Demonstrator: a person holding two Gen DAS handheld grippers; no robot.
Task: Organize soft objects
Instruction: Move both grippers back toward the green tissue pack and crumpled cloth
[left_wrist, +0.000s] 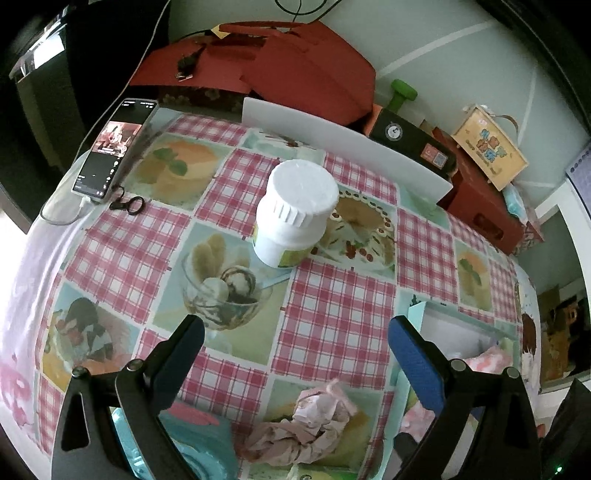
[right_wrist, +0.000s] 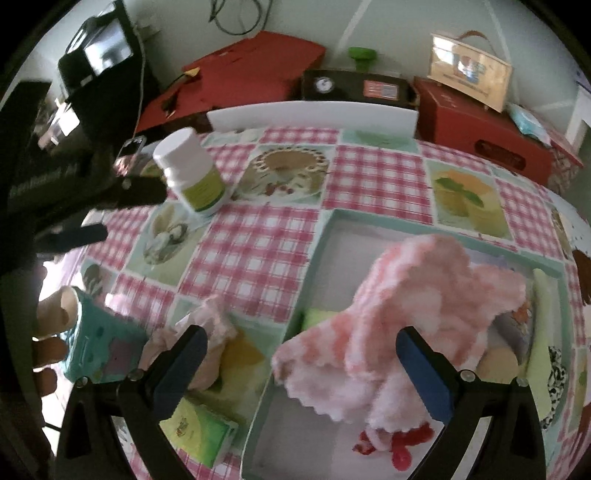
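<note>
A crumpled pale pink cloth (left_wrist: 306, 424) lies on the checked tablecloth below my open, empty left gripper (left_wrist: 295, 339); it also shows in the right wrist view (right_wrist: 207, 332). My right gripper (right_wrist: 301, 354) is open over a pale teal box (right_wrist: 321, 236). A fluffy pink-and-white towel (right_wrist: 406, 310) lies heaped in the box, hanging over its left wall. A red soft item (right_wrist: 402, 443), a green cloth (right_wrist: 543, 332) and a black-and-white one (right_wrist: 556, 376) also lie in the box. My left gripper shows at the left of the right wrist view (right_wrist: 122, 210).
A white pill bottle (left_wrist: 295, 210) stands mid-table. A phone (left_wrist: 110, 147) and black scissors (left_wrist: 127, 203) lie at the far left. A teal toy (right_wrist: 99, 347) and a green packet (right_wrist: 199, 432) lie near the front. Red boxes (left_wrist: 295, 62) and a white board (left_wrist: 343, 147) line the back.
</note>
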